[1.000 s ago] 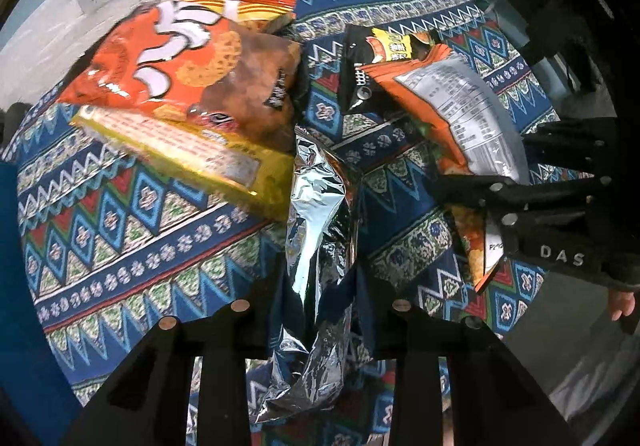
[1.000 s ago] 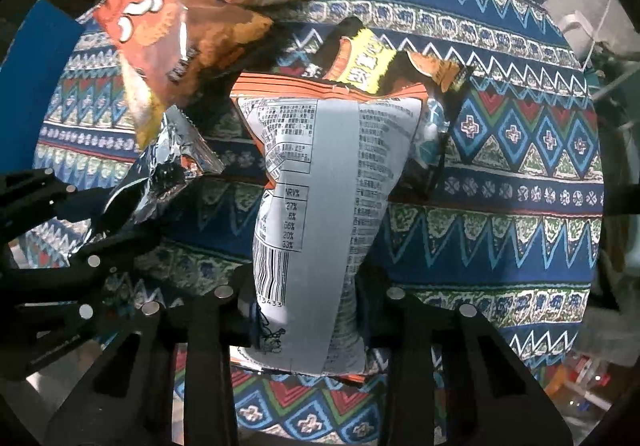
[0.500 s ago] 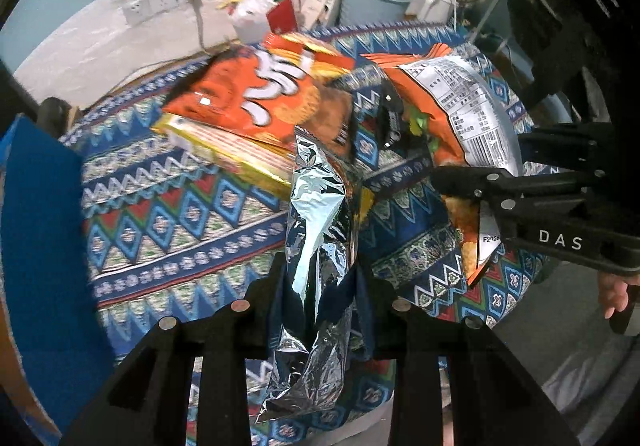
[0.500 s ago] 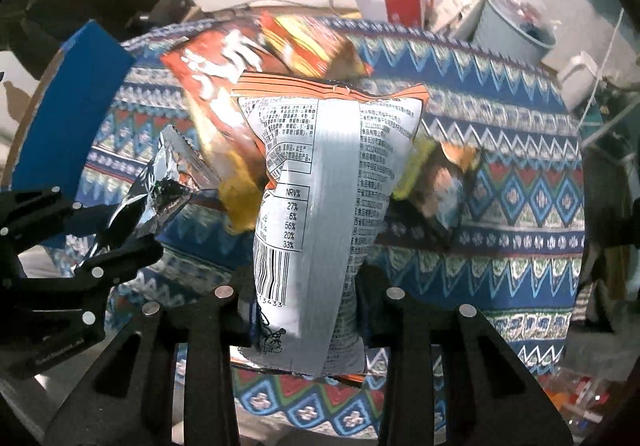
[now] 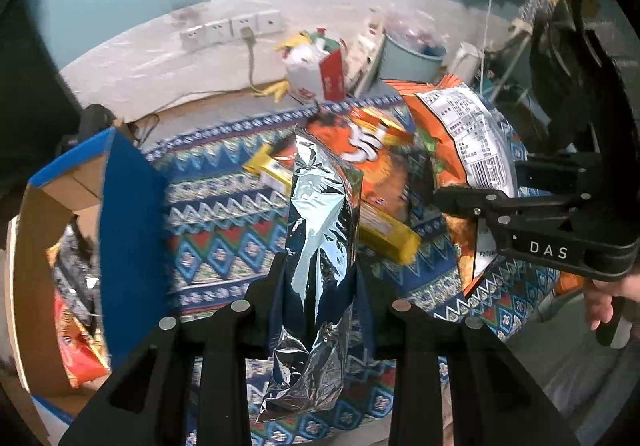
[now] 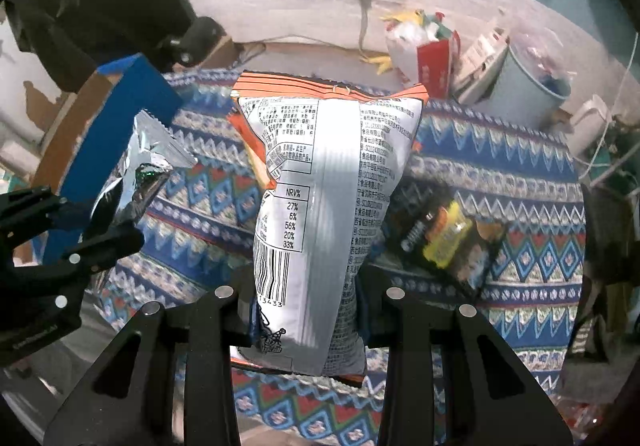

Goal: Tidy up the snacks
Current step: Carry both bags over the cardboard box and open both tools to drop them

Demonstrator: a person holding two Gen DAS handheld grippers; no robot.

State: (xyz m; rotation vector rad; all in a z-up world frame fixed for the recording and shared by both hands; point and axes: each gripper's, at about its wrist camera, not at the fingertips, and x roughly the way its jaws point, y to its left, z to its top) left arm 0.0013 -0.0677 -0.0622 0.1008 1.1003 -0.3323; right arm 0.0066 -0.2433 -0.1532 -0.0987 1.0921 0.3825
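Left wrist view: teal wall, patterned table (image 5: 224, 206). The left tongs (image 5: 320, 286), clamped on the silver bag (image 5: 320, 230), have risen from a second ago, and the blue box (image 5: 128, 230) now shows alongside, likely its destination. "DAS" marks the other tool.

Right wrist view: right tongs (image 6: 306, 298) grip the orange chip bag (image 6: 328, 206), lifted clear; "NRV%" reads.

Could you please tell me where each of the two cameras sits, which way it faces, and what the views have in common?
Left wrist: on the left gripper, looking forward along its fingers at the crinkled silver foil bag it clamps; the right gripper and a hand show.
Right wrist: on the right gripper, facing the orange-edged grey chip bag it clamps; the left gripper shows.
Shared: both bags, patterned blue tablecloth, blue-sided cardboard box.
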